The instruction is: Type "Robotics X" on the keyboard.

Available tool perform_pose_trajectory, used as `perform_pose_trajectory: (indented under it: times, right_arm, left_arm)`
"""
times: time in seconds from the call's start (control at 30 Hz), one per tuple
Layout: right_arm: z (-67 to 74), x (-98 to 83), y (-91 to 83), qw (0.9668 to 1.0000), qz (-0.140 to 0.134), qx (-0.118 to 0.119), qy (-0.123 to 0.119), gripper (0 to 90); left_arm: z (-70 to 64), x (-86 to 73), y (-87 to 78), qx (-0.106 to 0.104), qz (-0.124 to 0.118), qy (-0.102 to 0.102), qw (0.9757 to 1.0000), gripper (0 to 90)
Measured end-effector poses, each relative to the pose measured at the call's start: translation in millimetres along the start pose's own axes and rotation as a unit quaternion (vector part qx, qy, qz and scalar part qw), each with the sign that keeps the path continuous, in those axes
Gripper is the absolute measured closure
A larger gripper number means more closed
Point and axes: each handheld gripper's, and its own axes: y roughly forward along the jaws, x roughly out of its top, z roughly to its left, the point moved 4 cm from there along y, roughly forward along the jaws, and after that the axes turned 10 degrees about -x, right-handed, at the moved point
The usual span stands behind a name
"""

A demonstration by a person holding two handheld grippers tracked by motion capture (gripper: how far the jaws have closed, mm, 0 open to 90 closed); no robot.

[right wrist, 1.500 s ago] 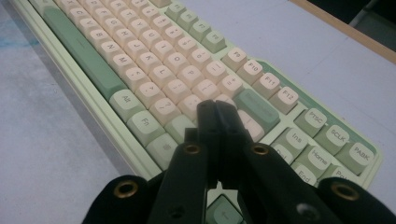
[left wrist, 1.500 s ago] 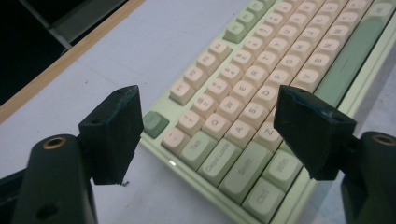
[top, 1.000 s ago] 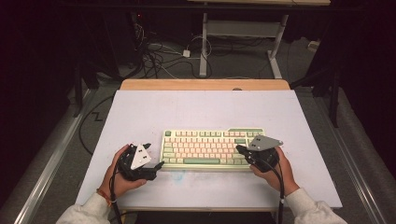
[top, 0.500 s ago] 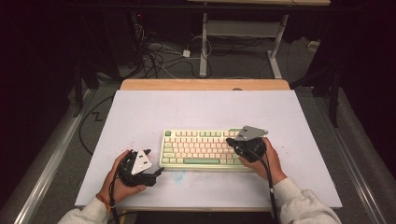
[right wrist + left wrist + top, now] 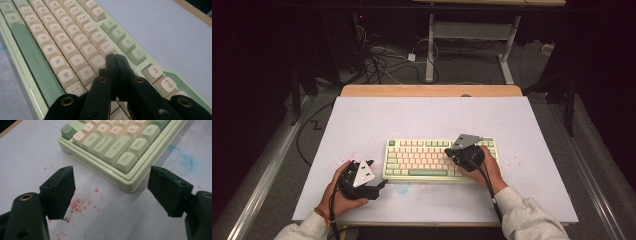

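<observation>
Our right tool (image 5: 115, 58) has its jaws pressed fully together with nothing between them, tips hovering low over the keys near the O and the number row of the keyboard (image 5: 422, 157); whether they touch a key we cannot tell. From above we see that right tool (image 5: 457, 154) over the right half of the keyboard. Our left tool (image 5: 111, 192) has its jaws spread wide and holds nothing, sitting just off the keyboard's near left corner by the Ctrl key. The keyboard lies near the front middle of the white bench (image 5: 422, 115), which carries red specks (image 5: 80, 205) and a faint blue smudge (image 5: 185, 160).
</observation>
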Motion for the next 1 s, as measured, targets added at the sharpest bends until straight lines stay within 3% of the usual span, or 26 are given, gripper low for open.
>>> perform_pose_trajectory:
  times: [0.27, 0.4, 0.73, 0.87, 1.0]
  right_arm:
    - [3.4, 2.6, 5.3, 0.9999, -0.004, -0.011, -0.011, 90.0]
    - [6.4, -1.8, 10.8, 0.9997, 0.02, -0.005, -0.014, 90.0]
    - [1.0, 4.1, -5.0, 0.9999, -0.015, -0.007, 0.003, 90.0]
    - [-2.9, 6.9, -13.6, 0.9991, -0.035, -0.021, 0.013, 89.8]
    - [-4.5, 8.6, -23.3, 0.9982, -0.054, -0.02, 0.018, 87.1]
  left_arm:
    - [-0.7, -0.4, 0.5, -0.004, 0.002, 0.002, 1.0, 21.1]
    - [-0.3, -0.3, 0.8, -0.002, 0.003, 0.006, 1.0, 21.1]
    - [-0.8, -0.3, 1.8, -0.003, 0.007, 0.011, 0.9999, 21.1]
    - [-0.9, -0.8, 2.1, -0.003, 0.01, 0.008, 0.9999, 21.1]
    - [-0.9, -0.3, 1.1, -0.002, 0.008, 0.007, 0.9999, 21.1]
